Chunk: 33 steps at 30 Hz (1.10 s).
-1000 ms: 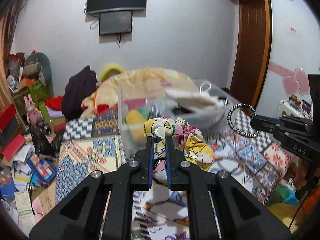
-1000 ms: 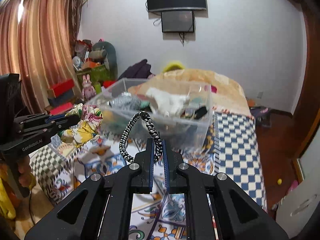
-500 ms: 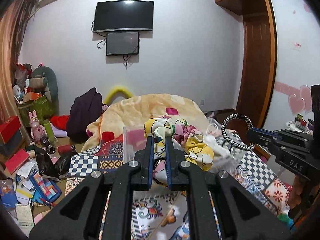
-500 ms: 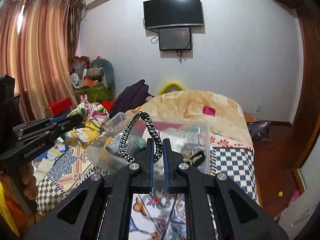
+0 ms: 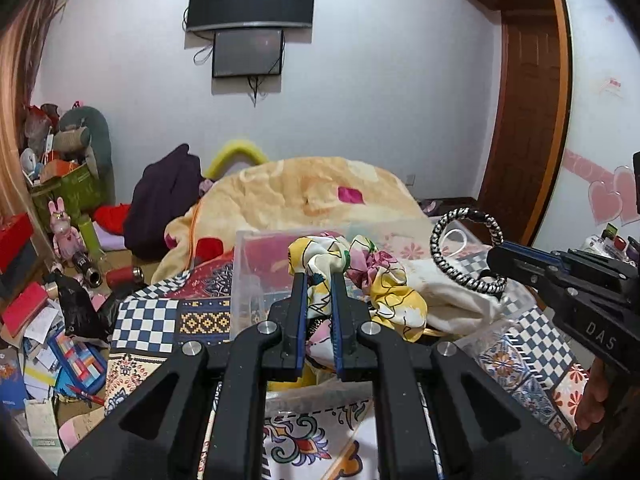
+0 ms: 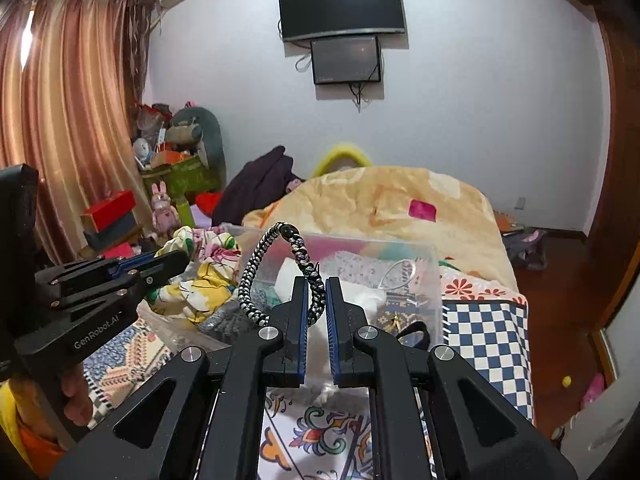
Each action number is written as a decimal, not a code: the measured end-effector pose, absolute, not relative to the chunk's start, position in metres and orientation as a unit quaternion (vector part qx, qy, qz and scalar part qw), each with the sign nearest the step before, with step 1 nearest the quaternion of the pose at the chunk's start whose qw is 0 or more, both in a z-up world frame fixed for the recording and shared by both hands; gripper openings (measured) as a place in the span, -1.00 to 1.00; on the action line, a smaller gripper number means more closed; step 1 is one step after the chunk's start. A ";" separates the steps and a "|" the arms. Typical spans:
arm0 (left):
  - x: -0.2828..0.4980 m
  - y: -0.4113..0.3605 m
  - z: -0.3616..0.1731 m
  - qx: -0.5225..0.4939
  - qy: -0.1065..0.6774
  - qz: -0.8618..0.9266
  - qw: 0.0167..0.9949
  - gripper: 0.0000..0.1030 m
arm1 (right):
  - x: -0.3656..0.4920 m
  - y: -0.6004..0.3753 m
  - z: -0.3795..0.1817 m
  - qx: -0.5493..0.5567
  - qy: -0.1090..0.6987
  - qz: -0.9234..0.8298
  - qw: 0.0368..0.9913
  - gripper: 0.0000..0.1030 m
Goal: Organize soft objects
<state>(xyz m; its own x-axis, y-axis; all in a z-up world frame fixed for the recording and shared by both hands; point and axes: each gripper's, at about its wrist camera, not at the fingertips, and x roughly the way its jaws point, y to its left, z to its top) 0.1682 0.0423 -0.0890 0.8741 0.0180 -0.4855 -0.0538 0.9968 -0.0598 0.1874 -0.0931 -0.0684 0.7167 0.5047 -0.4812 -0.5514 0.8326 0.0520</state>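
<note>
My left gripper is shut on a yellow, white and pink floral fabric scrunchie, held over the near left part of a clear plastic bin. My right gripper is shut on a black-and-white braided hair ring, held over the same bin. The bin holds white cloth and other soft items. Each gripper shows in the other's view: the right gripper at the right, the left gripper at the left with the scrunchie.
The bin stands on a patterned bedspread with a peach blanket heaped behind it. Floor clutter of boxes, papers and toys lies to the left. A wooden door is at the right, two wall screens ahead.
Both grippers, still holding their items, have come down lower over the bin after rising. The bin and blanket now sit closer and larger in both views.
</note>
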 end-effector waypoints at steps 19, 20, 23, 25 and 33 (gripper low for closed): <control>0.183 0.039 -0.111 -0.037 0.298 0.026 0.953 0.02 | 0.203 -0.083 -0.095 -0.077 0.301 0.289 0.906 -0.61; 0.181 0.039 -0.110 -0.037 0.294 0.027 0.955 0.05 | 0.203 -0.085 -0.094 -0.074 0.302 0.289 0.906 -0.49; 0.173 0.038 -0.103 -0.033 0.281 0.026 0.959 0.06 | 0.198 -0.092 -0.089 -0.059 0.292 0.286 0.911 -0.07; 0.166 0.037 -0.097 -0.031 0.273 0.024 0.961 0.07 | 0.193 -0.096 -0.084 -0.055 0.284 0.285 0.914 -0.07; 0.120 0.035 -0.051 -0.029 0.210 0.006 0.977 0.07 | 0.165 -0.114 -0.048 -0.038 0.235 0.295 0.925 -0.07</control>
<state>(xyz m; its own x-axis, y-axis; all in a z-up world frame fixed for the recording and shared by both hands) 0.1201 0.0352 -0.0507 0.9115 0.0004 -0.4114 -0.0246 0.9983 -0.0535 0.1651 -0.1142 -0.0480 0.7156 0.5278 -0.4576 -0.5635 0.8233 0.0684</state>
